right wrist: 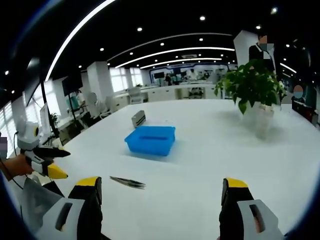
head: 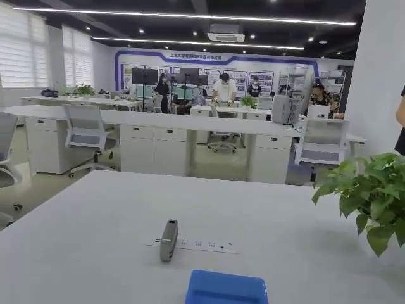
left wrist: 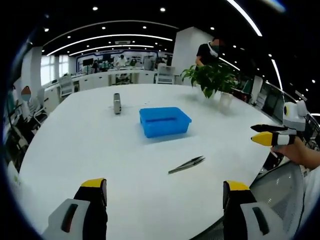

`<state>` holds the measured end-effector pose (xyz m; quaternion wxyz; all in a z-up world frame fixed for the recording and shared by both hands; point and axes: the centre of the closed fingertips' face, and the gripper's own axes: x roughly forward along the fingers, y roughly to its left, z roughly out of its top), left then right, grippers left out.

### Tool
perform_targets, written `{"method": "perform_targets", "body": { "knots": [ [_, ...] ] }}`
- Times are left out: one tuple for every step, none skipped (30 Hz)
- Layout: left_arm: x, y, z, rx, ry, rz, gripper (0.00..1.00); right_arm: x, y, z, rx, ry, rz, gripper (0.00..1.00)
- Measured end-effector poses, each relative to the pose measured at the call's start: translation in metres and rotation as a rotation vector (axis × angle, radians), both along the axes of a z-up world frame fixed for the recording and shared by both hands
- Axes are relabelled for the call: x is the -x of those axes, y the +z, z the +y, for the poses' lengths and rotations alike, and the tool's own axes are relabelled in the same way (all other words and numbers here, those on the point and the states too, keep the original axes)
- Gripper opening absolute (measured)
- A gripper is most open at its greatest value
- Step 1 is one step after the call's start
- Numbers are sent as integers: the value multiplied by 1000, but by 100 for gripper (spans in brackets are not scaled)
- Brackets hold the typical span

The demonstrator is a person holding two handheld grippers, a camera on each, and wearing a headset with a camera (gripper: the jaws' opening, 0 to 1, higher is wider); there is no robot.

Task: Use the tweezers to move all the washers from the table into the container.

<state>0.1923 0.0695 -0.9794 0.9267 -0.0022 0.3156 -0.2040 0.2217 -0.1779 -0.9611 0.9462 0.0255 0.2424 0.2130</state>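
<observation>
A: Head view?
B: Container (head: 226, 288) on the counter (head: 95, 240), low in view.
A: Left gripper view?
B: Left claw (left wrist: 164, 185) spread wide, empty, at the counter's edge; tweezers (left wrist: 186, 164) lie between it and the container.
A: Right gripper view?
B: Right claw (right wrist: 161, 183) spread wide, empty; tweezers just ahead.

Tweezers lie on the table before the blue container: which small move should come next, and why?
Probably bring the right gripper down onto the tweezers and close on them. Its jaws stand open and empty, the tweezers lie loose on the table close before them, short of the container, and the task needs the tweezers held first.
</observation>
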Motion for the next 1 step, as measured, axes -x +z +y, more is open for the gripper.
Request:
{"method": "perform_targets", "body": {
  "knots": [
    [0,0,1,4,4,0,99,0,0,0,1,1,2,99]
  ]
}}
